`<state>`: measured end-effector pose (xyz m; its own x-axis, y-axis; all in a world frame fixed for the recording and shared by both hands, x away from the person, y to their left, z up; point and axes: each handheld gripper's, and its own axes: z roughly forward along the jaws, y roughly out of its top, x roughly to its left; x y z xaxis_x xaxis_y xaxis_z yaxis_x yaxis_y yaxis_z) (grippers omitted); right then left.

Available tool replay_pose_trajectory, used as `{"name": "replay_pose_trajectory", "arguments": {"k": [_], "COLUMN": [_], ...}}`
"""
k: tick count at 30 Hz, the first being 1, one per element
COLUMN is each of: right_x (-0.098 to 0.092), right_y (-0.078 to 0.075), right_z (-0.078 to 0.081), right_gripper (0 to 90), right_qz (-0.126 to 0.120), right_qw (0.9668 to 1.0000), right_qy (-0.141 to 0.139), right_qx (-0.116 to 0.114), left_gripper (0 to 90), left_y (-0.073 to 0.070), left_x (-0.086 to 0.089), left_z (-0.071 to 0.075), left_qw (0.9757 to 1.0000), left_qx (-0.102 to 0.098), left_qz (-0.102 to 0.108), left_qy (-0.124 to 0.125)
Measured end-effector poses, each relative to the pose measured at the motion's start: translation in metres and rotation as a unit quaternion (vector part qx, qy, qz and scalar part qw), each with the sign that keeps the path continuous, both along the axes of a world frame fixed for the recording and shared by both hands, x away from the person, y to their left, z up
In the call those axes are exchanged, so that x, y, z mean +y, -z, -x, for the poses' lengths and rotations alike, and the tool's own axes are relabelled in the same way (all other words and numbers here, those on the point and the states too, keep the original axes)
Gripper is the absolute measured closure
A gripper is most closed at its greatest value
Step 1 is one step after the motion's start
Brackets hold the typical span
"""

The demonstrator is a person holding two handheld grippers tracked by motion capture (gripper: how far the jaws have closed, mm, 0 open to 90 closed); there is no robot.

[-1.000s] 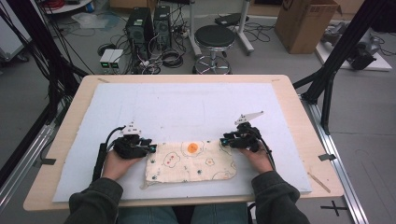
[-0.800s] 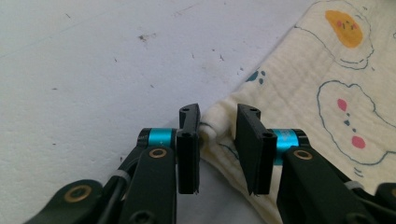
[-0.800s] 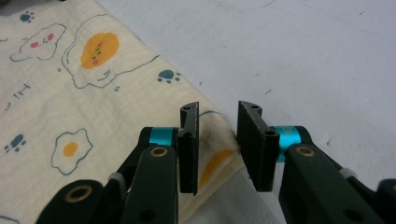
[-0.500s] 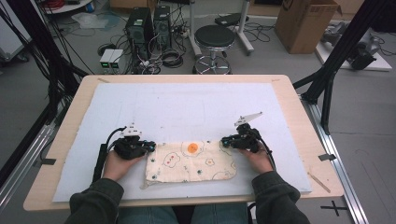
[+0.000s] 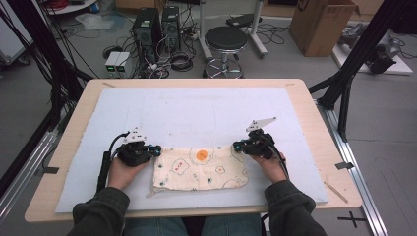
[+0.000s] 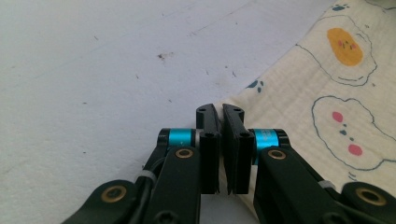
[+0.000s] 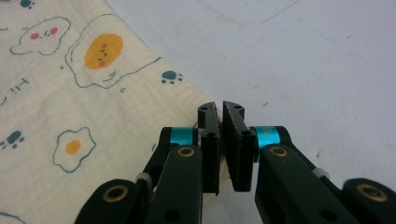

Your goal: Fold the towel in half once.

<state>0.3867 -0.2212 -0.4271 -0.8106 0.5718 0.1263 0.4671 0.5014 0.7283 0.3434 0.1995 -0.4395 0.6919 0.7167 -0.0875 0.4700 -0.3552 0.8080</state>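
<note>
High view, white mat (image 5: pixel 196 110), wooden table (image 5: pixel 314 123), cluttered floor (image 5: pixel 74 59)

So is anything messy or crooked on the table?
A little. The cloth lies slightly askew on the white mat, with its near left corner rumpled and sticking out. The left gripper and right gripper pinch its far corners. Nothing is spilled or torn.

Lighting was even and bright, diffuse from overhead, with no glare. Shadows were soft and short beneath each hand-held gripper. The high view was slightly soft and coarse. In both gripper views the near linkages were blurred, the surface ahead sharper.
</note>
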Motion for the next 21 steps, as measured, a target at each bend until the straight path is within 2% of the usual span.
{"name": "replay_pose_trajectory", "arguments": {"k": [7, 8, 9, 11, 16, 21], "right_x": [0.004, 0.005, 0.006, 0.007, 0.009, 0.01], "right_y": [-0.005, -0.006, -0.006, -0.005, -0.005, 0.003], "right_z": [-0.009, -0.012, -0.015, -0.022, -0.04, -0.055], "right_gripper": [85.4, 85.4, 85.4, 85.4, 85.4, 85.3], "right_qz": [0.003, 0.003, 0.002, -0.003, -0.007, -0.008], "right_qw": [1.0, 0.9999, 0.9999, 0.9998, 0.9991, 0.9979], "right_qy": [0.007, 0.009, 0.011, 0.021, 0.042, 0.064], "right_qx": [-0.004, -0.003, -0.005, -0.001, -0.001, 0.005], "left_gripper": [85.2, 85.2, 85.1, 85.2, 85.1, 85.1], "left_y": [-0.003, -0.003, -0.004, -0.006, -0.006, -0.002], "left_x": [0.003, 0.003, 0.003, 0.003, 0.001, 0.0], "left_z": [-0.009, -0.012, -0.015, -0.021, -0.038, -0.051], "left_qw": [0.9995, 0.9995, 0.9997, 0.999, 0.9986, 0.9979], "left_qx": [-0.006, 0.0, 0.003, -0.006, 0.0, 0.005], "left_qz": [0.014, 0.012, 0.0, 0.017, 0.007, 0.009], "left_qy": [-0.026, -0.028, -0.026, -0.041, -0.052, -0.064]}}
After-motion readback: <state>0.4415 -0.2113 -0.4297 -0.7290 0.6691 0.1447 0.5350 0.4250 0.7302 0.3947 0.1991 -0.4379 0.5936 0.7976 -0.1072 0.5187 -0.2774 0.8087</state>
